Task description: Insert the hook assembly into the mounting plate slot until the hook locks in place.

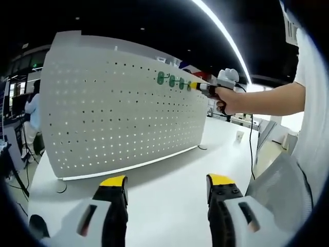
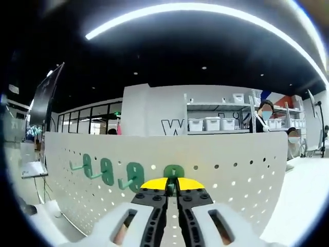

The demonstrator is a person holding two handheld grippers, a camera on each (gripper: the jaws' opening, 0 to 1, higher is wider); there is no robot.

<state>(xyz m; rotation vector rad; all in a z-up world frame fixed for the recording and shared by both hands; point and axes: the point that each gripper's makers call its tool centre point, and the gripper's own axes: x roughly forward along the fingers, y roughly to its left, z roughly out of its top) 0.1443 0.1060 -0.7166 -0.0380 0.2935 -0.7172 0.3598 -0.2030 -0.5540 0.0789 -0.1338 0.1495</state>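
**Fourth hook pinched at the top row of the pegboard**

While my left gripper (image 1: 167,193) hangs low over the white table (image 1: 169,200), its yellow-tipped jaws stand well apart with nothing between them, and it sits far from the work. My right gripper (image 2: 172,186) is the one at the job: in the right gripper view its jaws are drawn nearly together, only a thin gap showing, pinching the base of a green hook assembly (image 2: 174,172) whose rounded top peeks just above the yellow tips.

That hook lies straight ahead of the right gripper, touching or all but touching the white pegboard mounting plate (image 2: 231,170); I cannot tell whether its tabs are already seated in the slots. I judge the coming move to be a push straight along the jaws into the plate, since the board's face runs across my line of approach.

Counting along the top row: four green hooks in all, three already hanging (image 2: 105,171) to the left of the one I hold, their arms jutting out toward me. From the left gripper view the same row (image 1: 172,80) sits high on the board, with the right gripper (image 1: 203,87) at its right end.

Beyond the plate stand shelves with white bins (image 2: 211,123).
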